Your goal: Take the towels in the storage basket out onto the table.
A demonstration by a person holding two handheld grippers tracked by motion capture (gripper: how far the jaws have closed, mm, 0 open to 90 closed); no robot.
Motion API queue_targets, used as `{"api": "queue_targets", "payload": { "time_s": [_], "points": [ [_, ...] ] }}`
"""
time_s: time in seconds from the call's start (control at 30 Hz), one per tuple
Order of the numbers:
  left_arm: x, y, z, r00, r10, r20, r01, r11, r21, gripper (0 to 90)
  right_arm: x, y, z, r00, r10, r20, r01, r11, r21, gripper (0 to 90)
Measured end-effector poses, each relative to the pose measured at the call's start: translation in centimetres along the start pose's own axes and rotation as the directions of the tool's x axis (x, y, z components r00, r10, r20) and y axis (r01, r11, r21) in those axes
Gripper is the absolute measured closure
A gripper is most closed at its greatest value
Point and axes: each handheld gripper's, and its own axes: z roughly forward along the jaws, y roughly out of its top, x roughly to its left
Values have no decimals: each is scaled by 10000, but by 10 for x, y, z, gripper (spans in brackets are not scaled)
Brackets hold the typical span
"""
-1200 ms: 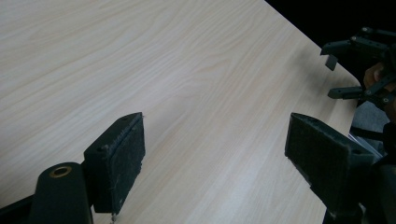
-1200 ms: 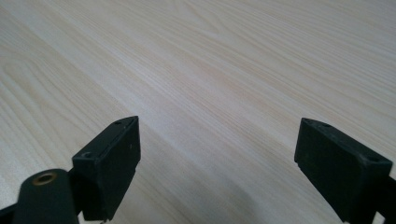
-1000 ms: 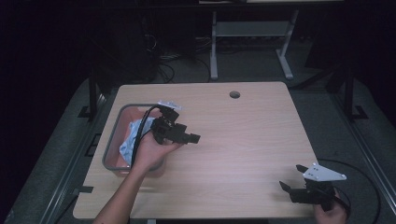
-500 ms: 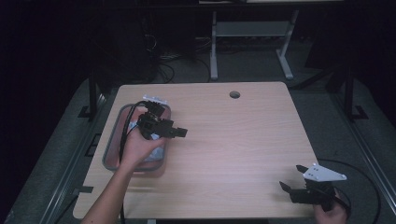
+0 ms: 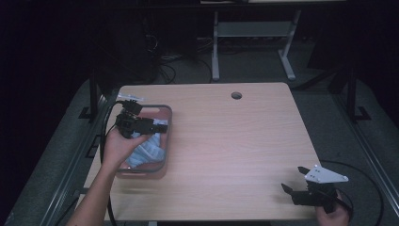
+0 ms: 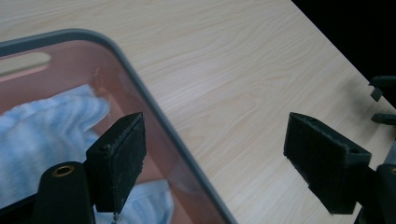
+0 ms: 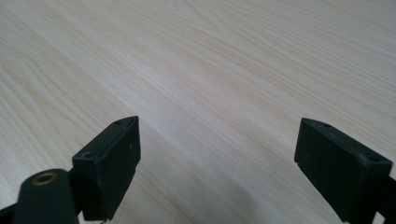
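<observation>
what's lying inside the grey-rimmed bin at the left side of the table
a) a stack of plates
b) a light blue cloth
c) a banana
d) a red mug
b) In the left gripper view a light blue cloth lies crumpled inside the bin, and the high view shows the same pale blue fabric under the open left gripper.
</observation>
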Motion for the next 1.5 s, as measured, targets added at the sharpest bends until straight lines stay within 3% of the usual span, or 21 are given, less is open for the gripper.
{"api": "queue_targets", "payload": {
  "time_s": [0.47,0.8,1.03,1.07,1.2,1.5],
  "points": [
    [31,-15,-21,9956,-697,-624,689,9975,-148,199,2,1,0,10000,-14,-29,14,10000,14,138],
    [45,-28,-28,9902,-913,-1061,916,9958,-15,219,4,2,0,10000,-54,-72,54,10000,33,138],
    [57,-37,-28,9826,-1310,-1319,1316,9913,-40,217,3,2,0,10000,-59,-55,59,10000,35,138],
    [59,-39,-28,9791,-1287,-1577,1308,9914,31,217,3,2,0,10000,-63,-57,63,10000,29,138],
    [61,-41,-26,9746,-1314,-1816,1352,9908,86,218,3,2,1,9999,-56,-85,56,10000,46,138],
    [67,-46,-11,9662,-1416,-2153,1590,9851,655,217,3,2,0,9999,-60,-121,60,10000,-16,138]
  ]
}}
